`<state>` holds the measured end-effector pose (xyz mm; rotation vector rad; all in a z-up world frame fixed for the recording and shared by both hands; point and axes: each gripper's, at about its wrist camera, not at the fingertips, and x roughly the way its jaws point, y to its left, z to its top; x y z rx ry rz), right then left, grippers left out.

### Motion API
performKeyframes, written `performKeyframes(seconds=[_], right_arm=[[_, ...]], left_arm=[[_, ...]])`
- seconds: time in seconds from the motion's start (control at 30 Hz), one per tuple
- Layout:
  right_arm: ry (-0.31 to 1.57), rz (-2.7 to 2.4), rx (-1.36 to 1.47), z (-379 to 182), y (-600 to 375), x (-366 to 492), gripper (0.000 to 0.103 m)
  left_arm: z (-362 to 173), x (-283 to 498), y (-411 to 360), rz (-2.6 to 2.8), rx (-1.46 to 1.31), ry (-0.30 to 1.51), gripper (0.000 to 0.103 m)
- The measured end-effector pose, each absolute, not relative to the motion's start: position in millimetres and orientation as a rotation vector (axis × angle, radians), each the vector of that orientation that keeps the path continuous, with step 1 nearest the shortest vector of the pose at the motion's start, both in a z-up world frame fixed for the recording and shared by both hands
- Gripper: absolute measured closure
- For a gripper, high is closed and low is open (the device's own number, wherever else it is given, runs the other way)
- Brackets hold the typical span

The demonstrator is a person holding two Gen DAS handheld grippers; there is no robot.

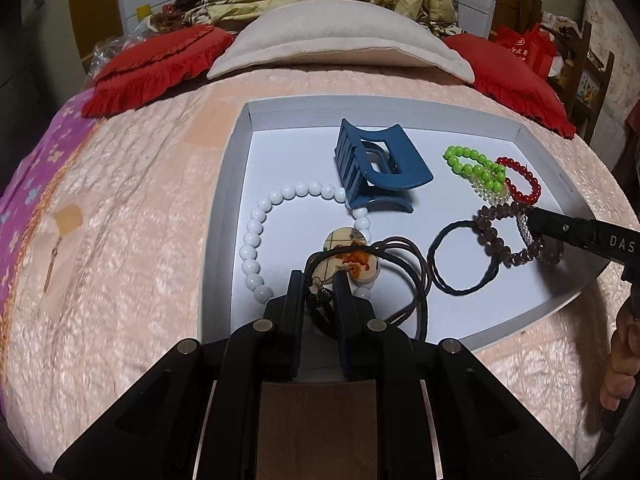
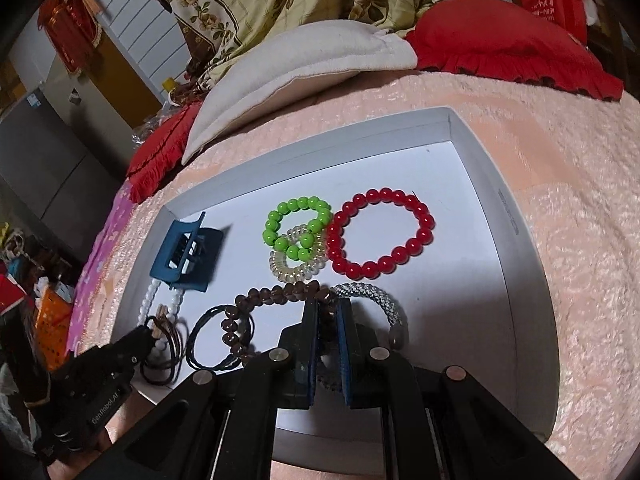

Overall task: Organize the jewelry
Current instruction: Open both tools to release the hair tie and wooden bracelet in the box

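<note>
So everything's sitting in the white tray [image 1: 236, 184] on the pink bedspread [image 1: 132, 200], and both my grippers are down at its near edge. Biggest piece is the blue hair claw [image 1: 376, 168] towards the far side, with the white bead bracelet [image 1: 256, 232] looping out from under it on my left. The red bead bracelet [image 2: 380, 232] and green bead bracelet [image 2: 298, 224] are further back on the right, green one lying over a clear coil hair tie [image 2: 294, 266].

My left gripper [image 1: 318, 286] is nearly closed, pinching the brown cord [image 1: 404, 264] right at the round painted pendant [image 1: 348, 260], which sits straight ahead of the tips.

My right gripper [image 2: 328, 312] is clamped tight on the brown bead bracelet [image 2: 256, 300], whose loop trails off to the left, touching the black braided band [image 2: 208, 340]. The silver woven bracelet [image 2: 376, 296] curls off just to the right, so that hand's nearer for it.
</note>
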<state>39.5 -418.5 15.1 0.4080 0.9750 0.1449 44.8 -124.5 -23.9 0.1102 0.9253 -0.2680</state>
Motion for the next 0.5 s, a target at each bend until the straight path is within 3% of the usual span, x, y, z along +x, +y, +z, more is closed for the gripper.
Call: performKeyframes(seconds=[0.23, 0.43, 0.5], right_arm=[[0.982, 0.162, 0.414, 16, -415, 32, 0.095], [0.940, 0.176, 0.420, 28, -415, 25, 0.095], [0.903, 0.175, 0.394, 38, -412, 20, 0.091]], left_arm=[[-23, 32, -121, -0.236, 0.098, 0.936, 0.089], [-23, 37, -118, -0.248, 0.079, 0.911, 0.059], [-19, 37, -120, -0.267, 0.071, 0.899, 0.039]])
